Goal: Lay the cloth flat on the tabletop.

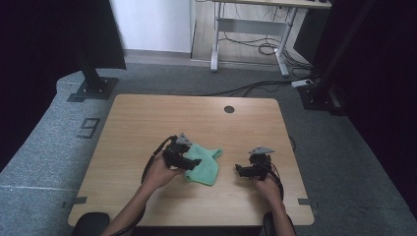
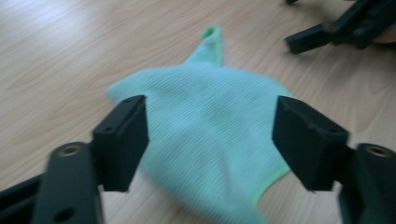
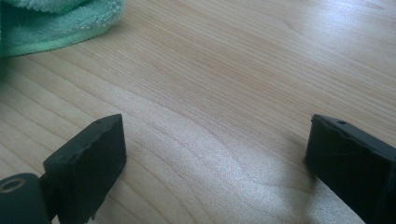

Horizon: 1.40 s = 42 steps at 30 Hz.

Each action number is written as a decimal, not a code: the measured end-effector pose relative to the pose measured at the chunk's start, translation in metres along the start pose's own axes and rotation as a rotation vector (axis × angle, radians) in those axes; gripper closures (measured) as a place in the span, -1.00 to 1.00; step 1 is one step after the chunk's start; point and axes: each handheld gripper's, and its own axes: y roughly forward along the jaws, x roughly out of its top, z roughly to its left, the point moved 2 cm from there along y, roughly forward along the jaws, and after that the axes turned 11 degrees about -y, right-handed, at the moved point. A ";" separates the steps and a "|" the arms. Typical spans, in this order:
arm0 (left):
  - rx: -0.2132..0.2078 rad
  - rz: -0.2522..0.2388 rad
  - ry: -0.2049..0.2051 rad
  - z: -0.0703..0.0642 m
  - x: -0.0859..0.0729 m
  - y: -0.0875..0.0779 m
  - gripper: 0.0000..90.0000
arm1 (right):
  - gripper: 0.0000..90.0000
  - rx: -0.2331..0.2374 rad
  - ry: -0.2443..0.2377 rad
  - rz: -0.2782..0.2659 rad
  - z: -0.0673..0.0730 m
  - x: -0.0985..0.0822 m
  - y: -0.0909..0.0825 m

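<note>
A: State the surface and surroundings.

B: A light wood-grain worktop [image 1: 147,118] with a round black cable port [image 1: 229,109] near its far edge. It stands on grey carpet [image 1: 49,152]; a pale "9" [image 1: 88,128] is marked on the floor beyond the left corner. A second desk frame [image 1: 251,39] with loose cables stands farther back.

A: Position of the green microfibre cloth [image 2: 210,121]?

B: Crumpled on the worktop, ahead of and below the left gripper [image 2: 210,140], framed between its jaws. From the right gripper [image 3: 215,154] it lies well ahead, off to the left of its jaws.

A: Jaw condition?

B: Left jaws spread, no pad on the cloth. Right jaws spread wide over bare wood.
</note>
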 end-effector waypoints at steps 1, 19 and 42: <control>-0.008 0.001 0.007 -0.004 0.002 0.003 -0.26 | -0.89 0.000 -0.001 0.000 0.000 0.000 0.000; -0.060 0.067 0.058 -0.039 -0.003 0.066 0.16 | -0.91 0.004 -0.004 0.002 0.000 0.000 0.000; 0.017 0.102 0.046 -0.035 -0.022 0.080 0.88 | -0.94 0.003 -0.004 0.005 0.001 0.000 0.001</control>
